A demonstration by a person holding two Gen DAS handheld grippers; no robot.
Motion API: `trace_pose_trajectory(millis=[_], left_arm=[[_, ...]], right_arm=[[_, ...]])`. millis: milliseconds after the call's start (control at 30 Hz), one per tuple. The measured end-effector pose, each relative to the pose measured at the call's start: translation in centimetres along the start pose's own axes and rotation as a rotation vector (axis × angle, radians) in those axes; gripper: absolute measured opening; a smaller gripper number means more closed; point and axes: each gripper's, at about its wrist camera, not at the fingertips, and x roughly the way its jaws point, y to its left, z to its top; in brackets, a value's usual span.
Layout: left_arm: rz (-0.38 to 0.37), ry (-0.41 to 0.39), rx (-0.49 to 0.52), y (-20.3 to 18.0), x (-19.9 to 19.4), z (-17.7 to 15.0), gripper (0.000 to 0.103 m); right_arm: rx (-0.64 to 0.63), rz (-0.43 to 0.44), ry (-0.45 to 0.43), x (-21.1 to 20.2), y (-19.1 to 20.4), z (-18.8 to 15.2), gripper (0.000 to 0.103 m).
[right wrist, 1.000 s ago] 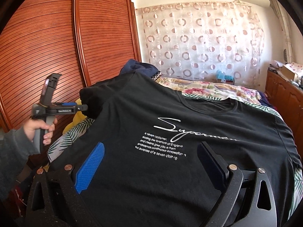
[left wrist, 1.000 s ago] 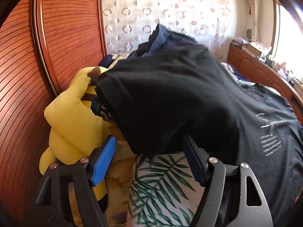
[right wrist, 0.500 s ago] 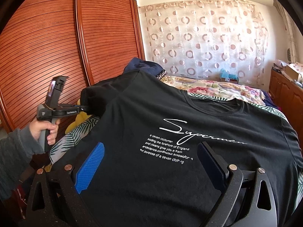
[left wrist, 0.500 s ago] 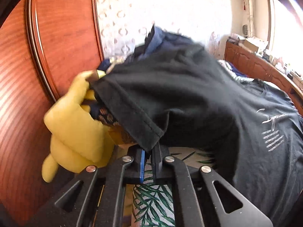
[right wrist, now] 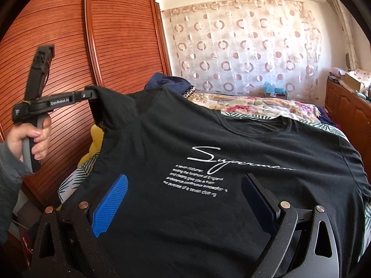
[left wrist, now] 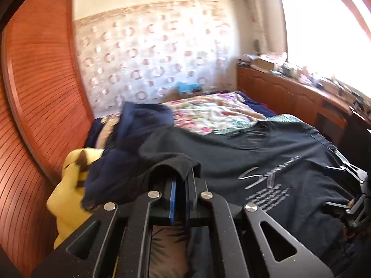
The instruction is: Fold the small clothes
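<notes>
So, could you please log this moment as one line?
left gripper: shut on sleeve | right gripper: open over black T-shirt | fold: not done

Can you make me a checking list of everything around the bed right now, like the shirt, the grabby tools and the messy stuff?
Surface: bed with leaf-print sheet and floral quilt.
Job's things: black T-shirt with white script print spread flat; one sleeve lifted.
Clutter: yellow plush toy and navy garment beside the shirt.
Grippers: left tool shut on the sleeve; right tool open, over the shirt's lower part, touching or not unclear.
Cables: nothing seen.
Surroundings: reddish slatted wooden wardrobe doors, circle-patterned curtain, wooden cabinet with piled items.
</notes>
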Motion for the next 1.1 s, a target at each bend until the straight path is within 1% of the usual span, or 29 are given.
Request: trace_pose_trajectory(millis=[67, 100, 167, 233, 267, 300, 333, 467, 533, 733, 800, 900, 967, 1000, 1067, 1100], left_arm=[[-0.049, 0.020, 0.018, -1.4, 0.5, 0.3, 0.006], [-0.068, 0.026, 0.020, -1.7, 0.6, 0.3, 0.010], [-0.115, 0.040, 0.019, -2.4, 0.7, 0.0, 0.023], [-0.144, 0.041, 0.016, -2.8, 0.4, -0.7, 0.052], [-0.151, 0.041, 0.016, -2.9, 0.3, -1.1, 0.056], [-0.148, 0.045, 0.017, -3.2, 0.4, -1.2, 0.064], [-0.146, 0.051, 0.012, -3.3, 0.3, -1.6, 0.069], [-0.150, 0.067, -0.027, -2.2, -0.5, -3.3, 0.073], [-0.147, 0.066, -0.049, -1.6, -1.1, -3.9, 0.077], [-0.104, -0.005, -0.097, 0.0, -4.6, -5.0, 0.078], [-0.068, -0.025, -0.106, 0.5, -5.7, -5.2, 0.078], [-0.030, -0.037, -0.120, 1.5, -6.6, -5.4, 0.078], [-0.002, -0.046, -0.120, 2.0, -7.0, -5.7, 0.078], [0.010, -0.048, -0.122, 2.2, -7.1, -5.8, 0.078], [0.033, -0.050, -0.129, 2.7, -7.2, -6.2, 0.078], [0.042, -0.051, -0.135, 3.0, -7.3, -6.5, 0.078]], right_arm=[[0.013, -0.005, -0.001, -0.1, -0.3, -0.1, 0.099], [0.018, -0.009, -0.001, -0.2, -0.5, -0.2, 0.099], [0.026, -0.016, 0.002, -0.3, -0.7, -0.3, 0.099], [0.035, -0.021, 0.005, -0.3, -0.9, -0.4, 0.099], [0.038, -0.024, 0.007, -0.3, -0.8, -0.4, 0.099], [0.042, -0.027, 0.008, -0.3, -0.9, -0.3, 0.099], [0.044, -0.029, 0.009, -0.2, -0.9, -0.2, 0.099], [0.044, -0.028, 0.018, 0.1, -0.5, 0.2, 0.099], [0.032, -0.021, 0.025, 0.4, -0.3, 0.5, 0.099], [-0.016, 0.025, 0.036, 1.5, 0.7, 2.1, 0.099], [-0.026, 0.053, 0.036, 2.1, 1.1, 3.0, 0.098], [-0.057, 0.094, 0.033, 3.3, 1.8, 4.3, 0.088], [-0.078, 0.123, 0.040, 4.4, 2.5, 5.1, 0.076], [-0.086, 0.139, 0.046, 5.2, 2.9, 5.5, 0.075], [-0.103, 0.183, 0.063, 6.8, 3.8, 6.2, 0.069], [-0.115, 0.207, 0.079, 7.8, 4.4, 6.5, 0.068]])
